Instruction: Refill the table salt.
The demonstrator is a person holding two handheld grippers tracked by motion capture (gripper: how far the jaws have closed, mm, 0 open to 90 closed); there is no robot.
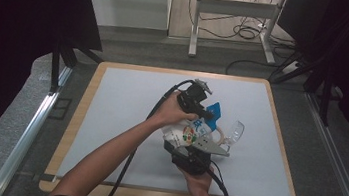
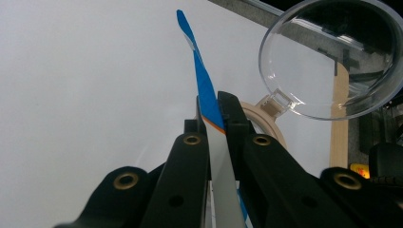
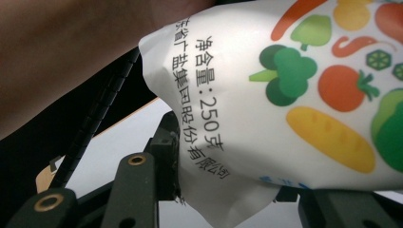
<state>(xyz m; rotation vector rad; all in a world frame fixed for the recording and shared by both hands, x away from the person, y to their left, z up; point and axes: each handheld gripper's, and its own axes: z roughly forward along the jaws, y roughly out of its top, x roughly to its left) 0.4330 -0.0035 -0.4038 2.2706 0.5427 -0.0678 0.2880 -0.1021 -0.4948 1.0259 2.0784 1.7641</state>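
Note:
A white pouch (image 1: 189, 132) printed with vegetables and topped in blue is held above the mat between both grippers. My left gripper (image 1: 209, 115) comes in from the left, shut on the pouch's blue top edge (image 2: 202, 76); in the left gripper view its jaws (image 2: 212, 107) pinch the thin sheet. From the near side, my right gripper (image 1: 176, 146) is shut on the pouch's lower end, and the right gripper view has the pouch (image 3: 285, 95) bulging between the jaws (image 3: 228, 185).
A clear domed lid (image 1: 233, 130) (image 2: 332, 57) hinged on a beige ring (image 2: 259, 118) lies just right of the pouch. The pale grey mat (image 1: 124, 122) covers a wood-edged table (image 1: 79, 116). A forearm (image 3: 71, 47) crosses close over the right gripper.

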